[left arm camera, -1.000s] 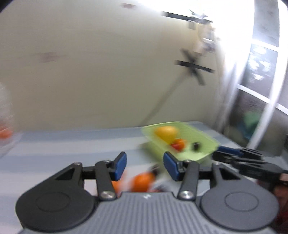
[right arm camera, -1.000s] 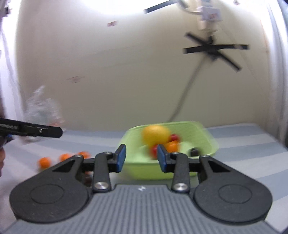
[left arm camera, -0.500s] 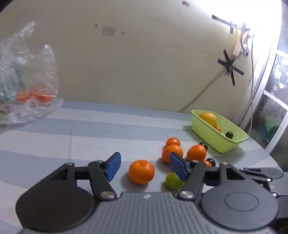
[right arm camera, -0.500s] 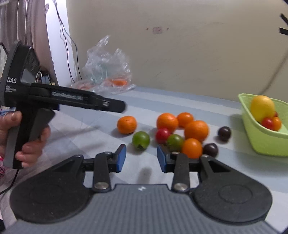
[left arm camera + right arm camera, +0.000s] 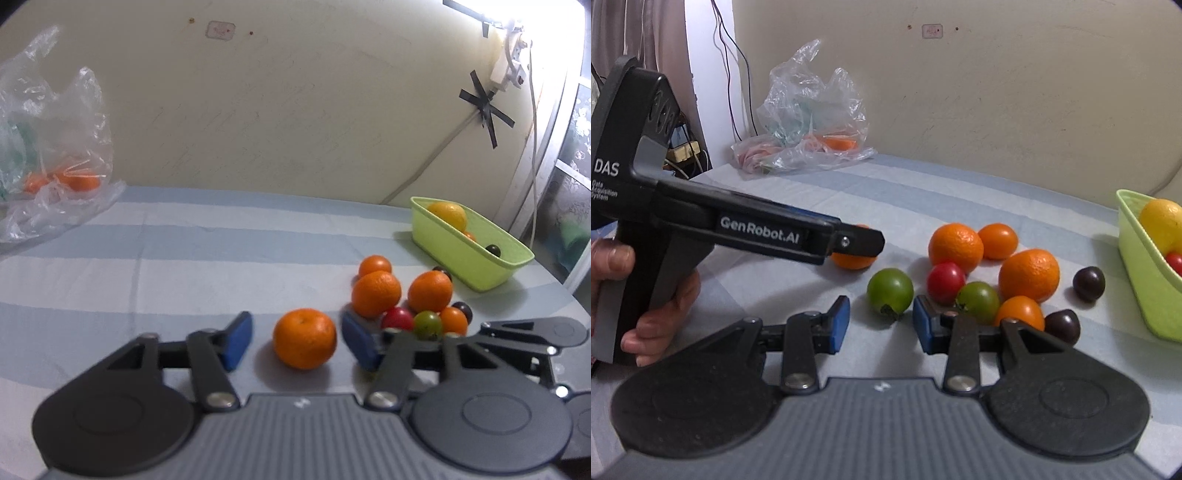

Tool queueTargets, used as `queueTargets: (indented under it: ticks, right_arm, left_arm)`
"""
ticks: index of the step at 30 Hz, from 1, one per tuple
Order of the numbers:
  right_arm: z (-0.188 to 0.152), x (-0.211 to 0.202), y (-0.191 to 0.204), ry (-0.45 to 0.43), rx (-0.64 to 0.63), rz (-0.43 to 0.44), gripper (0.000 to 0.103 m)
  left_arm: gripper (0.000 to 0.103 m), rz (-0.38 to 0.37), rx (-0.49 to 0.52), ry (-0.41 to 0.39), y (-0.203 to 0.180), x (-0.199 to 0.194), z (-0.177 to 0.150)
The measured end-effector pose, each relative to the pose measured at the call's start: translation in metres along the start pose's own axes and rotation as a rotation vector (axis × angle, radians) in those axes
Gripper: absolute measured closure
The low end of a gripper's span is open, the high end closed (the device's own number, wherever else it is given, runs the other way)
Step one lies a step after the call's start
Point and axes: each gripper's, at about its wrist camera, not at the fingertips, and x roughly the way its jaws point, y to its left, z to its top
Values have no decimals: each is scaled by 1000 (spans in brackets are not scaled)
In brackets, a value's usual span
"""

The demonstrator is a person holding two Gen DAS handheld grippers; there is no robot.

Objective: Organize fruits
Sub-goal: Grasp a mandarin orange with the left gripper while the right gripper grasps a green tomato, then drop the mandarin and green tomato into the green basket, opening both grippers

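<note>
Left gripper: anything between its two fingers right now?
Yes. In the left wrist view a lone orange sits on the striped tablecloth between the open fingers of the left gripper, touching neither pad.

Left claw and right claw both spread open, low

In the right wrist view, the black left gripper covers most of a lone orange mandarin. The lime-green plastic basket is cut off by the right edge, along with the yellow lemon and red tomato inside. The crumpled clear plastic bag runs off the left wrist view's left edge, its orange contents indistinct.
</note>
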Motion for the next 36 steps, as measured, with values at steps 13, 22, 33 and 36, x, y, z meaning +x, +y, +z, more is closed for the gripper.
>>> queueTargets:
  ticks: [13, 22, 33, 36]
  right_arm:
    - [-26, -53, -11, -44, 8, -27, 86]
    - [-10, -33, -7, -64, 5, 8, 66]
    - [4, 8, 1, 6, -53, -6, 71]
    - [1, -4, 1, -10, -63, 1, 73]
  left_arm:
    - [65, -63, -9, -19, -38, -36, -21]
    - [65, 3, -110, -57, -11, -68, -27]
    - [65, -7, -151, -64, 2, -79, -39]
    - [65, -25, -145, -60, -4, -78, -37]
